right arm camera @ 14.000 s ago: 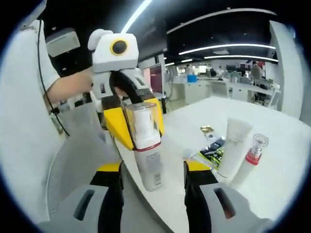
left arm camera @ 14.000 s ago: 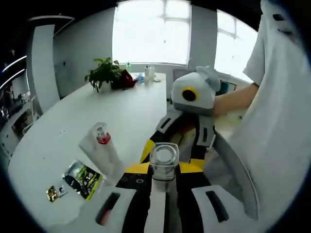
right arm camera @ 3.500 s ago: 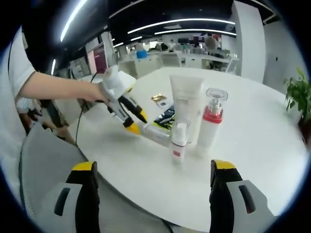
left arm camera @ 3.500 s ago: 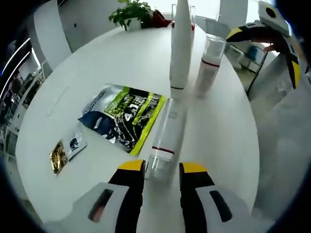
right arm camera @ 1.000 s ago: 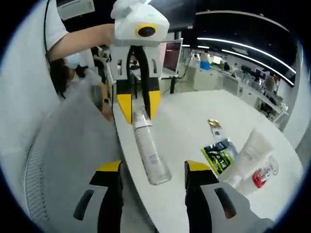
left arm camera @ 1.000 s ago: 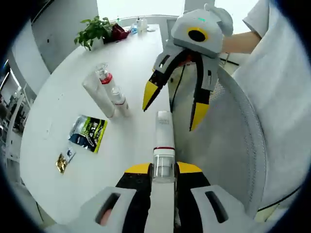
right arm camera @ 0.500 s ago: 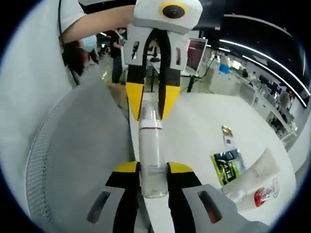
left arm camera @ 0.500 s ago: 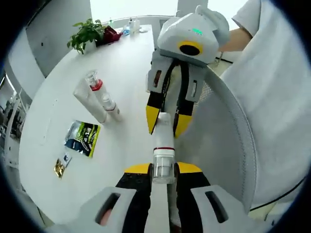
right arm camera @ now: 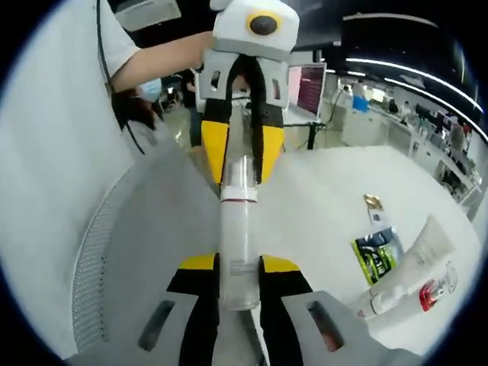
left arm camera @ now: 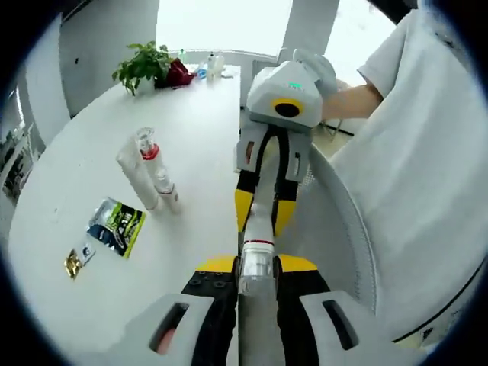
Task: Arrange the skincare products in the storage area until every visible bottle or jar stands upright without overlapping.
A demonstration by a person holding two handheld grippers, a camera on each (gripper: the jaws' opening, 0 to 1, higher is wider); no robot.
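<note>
While your left gripper (left arm camera: 255, 263) clamps the clear bottle (left arm camera: 258, 242) at its capped end, your right gripper (right arm camera: 238, 271) grips its base; tube (left arm camera: 134, 173), pump bottle (left arm camera: 147, 152) and small bottle (left arm camera: 167, 192) stand on the table (left arm camera: 191, 122) beyond the fingers.

A clear bottle (left arm camera: 258, 242) with a red band and clear cap hangs level off the worktop's (left arm camera: 191, 145) edge. A white tube (left arm camera: 134, 177), a red-collared pump bottle (left arm camera: 149, 156) and a small bottle (left arm camera: 169, 194) stand grouped mid-worktop.
</note>
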